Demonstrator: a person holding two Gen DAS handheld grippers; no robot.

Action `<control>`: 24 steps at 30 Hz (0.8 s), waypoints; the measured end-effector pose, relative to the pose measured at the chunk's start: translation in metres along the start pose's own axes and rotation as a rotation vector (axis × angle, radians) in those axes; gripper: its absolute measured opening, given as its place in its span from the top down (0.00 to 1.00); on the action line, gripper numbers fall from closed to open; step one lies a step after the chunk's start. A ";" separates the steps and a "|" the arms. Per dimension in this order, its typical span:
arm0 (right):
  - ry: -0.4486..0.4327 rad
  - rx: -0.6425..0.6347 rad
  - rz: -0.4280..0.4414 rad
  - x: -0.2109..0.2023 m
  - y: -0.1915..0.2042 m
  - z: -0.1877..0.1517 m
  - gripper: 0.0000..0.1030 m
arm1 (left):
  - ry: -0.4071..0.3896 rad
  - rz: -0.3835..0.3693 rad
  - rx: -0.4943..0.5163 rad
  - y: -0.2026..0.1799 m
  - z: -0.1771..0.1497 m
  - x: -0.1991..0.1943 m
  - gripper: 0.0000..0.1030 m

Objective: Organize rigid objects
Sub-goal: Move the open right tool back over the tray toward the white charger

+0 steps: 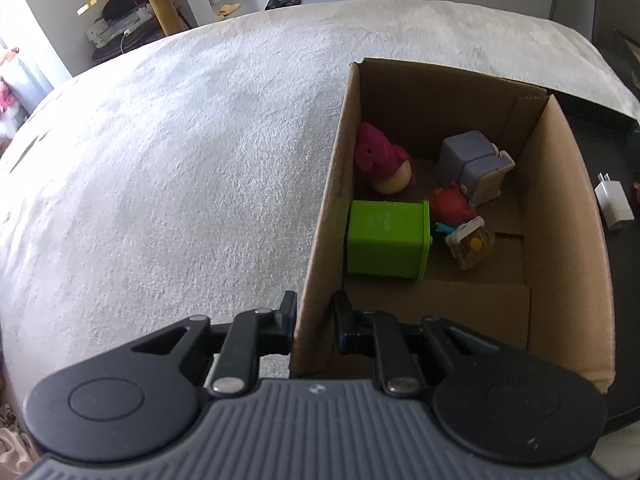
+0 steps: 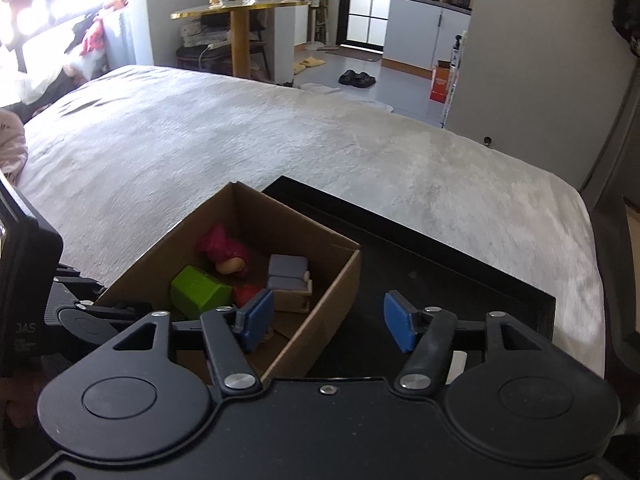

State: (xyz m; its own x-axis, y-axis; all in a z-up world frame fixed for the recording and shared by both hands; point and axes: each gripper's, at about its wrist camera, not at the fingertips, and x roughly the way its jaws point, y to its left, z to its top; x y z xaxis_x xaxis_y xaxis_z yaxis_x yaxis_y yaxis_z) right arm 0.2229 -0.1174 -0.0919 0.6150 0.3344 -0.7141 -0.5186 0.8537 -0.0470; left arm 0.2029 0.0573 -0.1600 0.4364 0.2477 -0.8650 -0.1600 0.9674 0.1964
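- Left gripper [image 1: 314, 314] clamps the box [image 1: 320, 216] by its near wall.
- Right gripper [image 2: 326, 322] hangs with jaws apart, empty.
- Green block [image 1: 386, 238] and toys lie inside.

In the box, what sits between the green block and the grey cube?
In the left wrist view, a small red toy lies between the green block and the grey cube. The right wrist view shows it half hidden behind a tong.
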 end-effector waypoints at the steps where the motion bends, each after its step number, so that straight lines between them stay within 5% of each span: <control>1: -0.002 0.011 0.002 0.000 -0.003 -0.002 0.39 | 0.000 0.005 0.005 -0.001 0.000 0.000 0.82; 24: -0.044 0.192 -0.017 0.005 -0.066 -0.043 0.28 | 0.008 0.113 0.087 -0.025 0.002 0.001 0.78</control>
State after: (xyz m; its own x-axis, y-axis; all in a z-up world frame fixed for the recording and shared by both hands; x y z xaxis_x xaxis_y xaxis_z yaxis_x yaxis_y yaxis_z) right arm 0.2341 -0.1893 -0.1223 0.6503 0.3330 -0.6828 -0.3878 0.9184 0.0786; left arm 0.2090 0.0335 -0.1654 0.4129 0.3554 -0.8386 -0.1305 0.9343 0.3317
